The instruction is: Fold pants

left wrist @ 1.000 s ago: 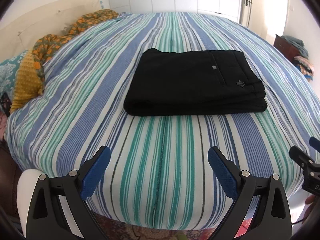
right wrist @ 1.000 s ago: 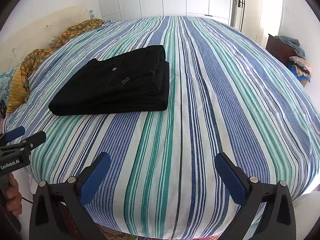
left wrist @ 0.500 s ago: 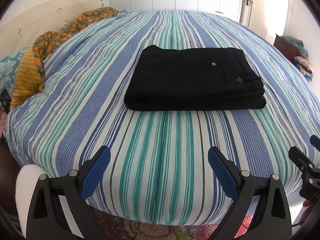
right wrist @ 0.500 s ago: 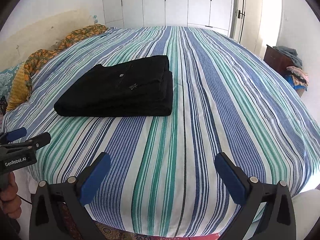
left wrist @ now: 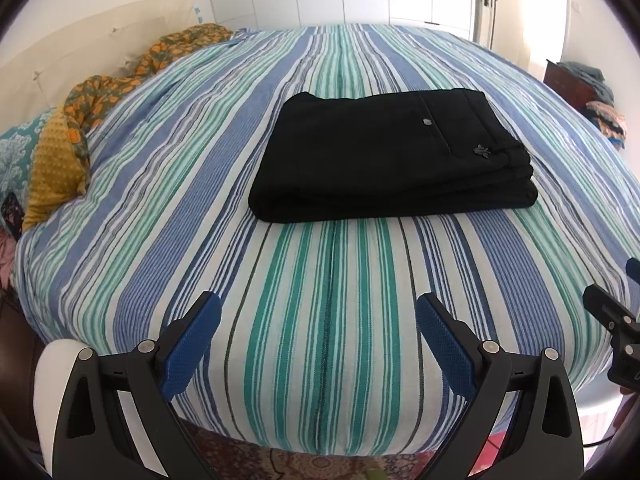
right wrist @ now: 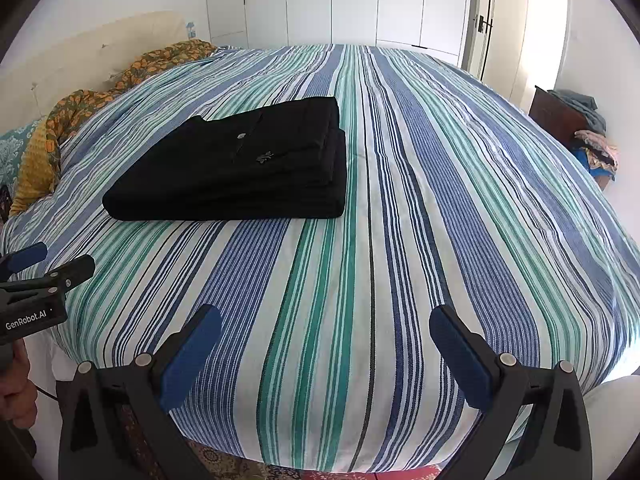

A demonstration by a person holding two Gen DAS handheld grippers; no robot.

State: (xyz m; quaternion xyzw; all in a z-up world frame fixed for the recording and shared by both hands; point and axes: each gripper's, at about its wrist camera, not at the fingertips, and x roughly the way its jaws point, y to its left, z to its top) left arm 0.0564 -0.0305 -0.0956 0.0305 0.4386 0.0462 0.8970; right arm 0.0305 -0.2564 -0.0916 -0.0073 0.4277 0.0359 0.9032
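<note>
1. The striped bed [left wrist: 320,320] fills both views, and more of its near edge and the patterned rug [right wrist: 224,460] below shows than a second ago: both cameras have pulled back and up from the mattress.
2. The black pants [left wrist: 384,160] lie folded into a flat, layered rectangle on the bed, toward its middle and well apart from both claws. The pocket button [left wrist: 427,121] and a small metal emblem [left wrist: 482,150] face up; the stacked fold edges show at the bundle's right end. The bundle has not shifted over the last second.
3. My read: the folding looks done, and this retreat is the hands clearing off after the last fold.
4. Left gripper [left wrist: 318,332] hangs over the bed's near edge, its blue pads spread wide with nothing between them. It also peeks in at the left of the right wrist view, held by a hand [right wrist: 16,392].
5. Right gripper [right wrist: 326,344] hangs likewise beside it, fingers wide apart and empty, over the near edge of the bed.
6. Containers: none in sight. Left of the pants, at the bed's head end, an orange-patterned cloth [left wrist: 120,84] and a mustard pillow [left wrist: 52,172] lie loose; off the bed's right side, clothes [right wrist: 592,140] are piled on a dark cabinet [right wrist: 556,116].
</note>
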